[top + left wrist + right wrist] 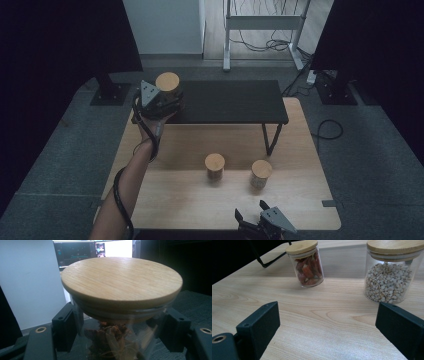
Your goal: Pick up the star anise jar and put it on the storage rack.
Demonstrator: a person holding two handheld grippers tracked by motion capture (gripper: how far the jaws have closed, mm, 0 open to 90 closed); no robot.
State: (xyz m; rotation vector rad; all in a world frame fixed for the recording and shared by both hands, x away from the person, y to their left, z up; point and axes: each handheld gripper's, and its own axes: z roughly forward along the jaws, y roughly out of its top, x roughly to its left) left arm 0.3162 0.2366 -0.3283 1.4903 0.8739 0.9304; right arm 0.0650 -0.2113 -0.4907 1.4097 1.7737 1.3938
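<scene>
Wooden bench (170, 150): my left tool (159, 102) clamps the jar (168, 86) below its lid for shelf (230, 102) placement; right tool (252, 212) stands apart.

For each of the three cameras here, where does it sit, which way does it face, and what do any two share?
High view: above the near edge, looking forward and down on the wooden table; forearm, left gripper shut on a jar at the black shelf.
Left gripper view: on that gripper, facing the jar's bamboo lid; both jaws show.
Right gripper view: on the right gripper, open, facing the red-filled jar and grain jar.
Shared: high and right views both show those two jars.
</scene>
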